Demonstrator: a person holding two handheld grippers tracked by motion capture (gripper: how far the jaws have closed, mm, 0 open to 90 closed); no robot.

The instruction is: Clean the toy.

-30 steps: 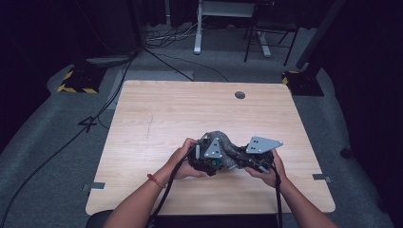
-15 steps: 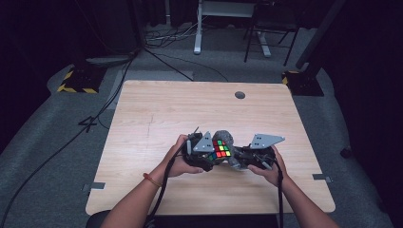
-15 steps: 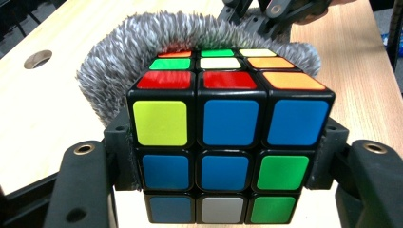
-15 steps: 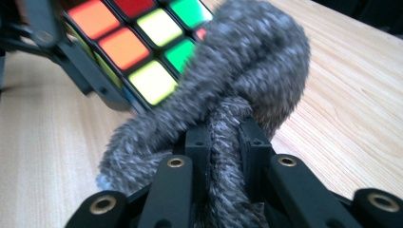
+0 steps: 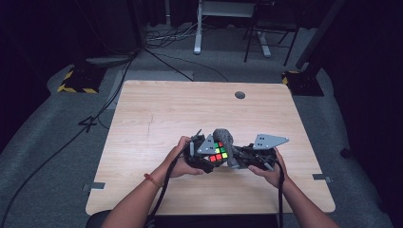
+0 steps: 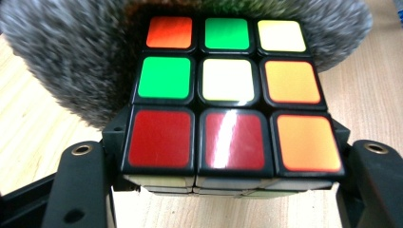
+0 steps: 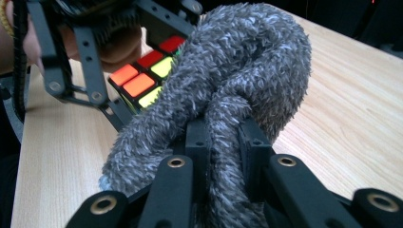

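A Rubik's cube (image 5: 218, 151) sits above the near-middle of the wooden table (image 5: 166, 109), its top face showing red, green, yellow and orange squares. My left gripper (image 5: 213, 157) is shut on the cube (image 6: 228, 90), with a jaw on each side of its lower layer. A grey fluffy cloth (image 5: 223, 137) curls over the cube's far side (image 6: 71, 61). My right gripper (image 5: 236, 160) is shut on a twisted fold of that cloth (image 7: 237, 80), and the jaws (image 7: 223, 142) pinch it tightly. Behind the cloth the cube (image 7: 142, 80) shows.
A hand holds each gripper near the table's front edge, and cables trail off toward the person. A small round grommet (image 5: 240, 95) lies at the far right of the tabletop. Beyond the table are a dark floor, cables and desk legs (image 5: 197, 28).
A second ago the cube was hidden under the cloth and the left gripper's plate. Now its coloured top face shows between the two grippers. Both hands have stayed in the same spot.
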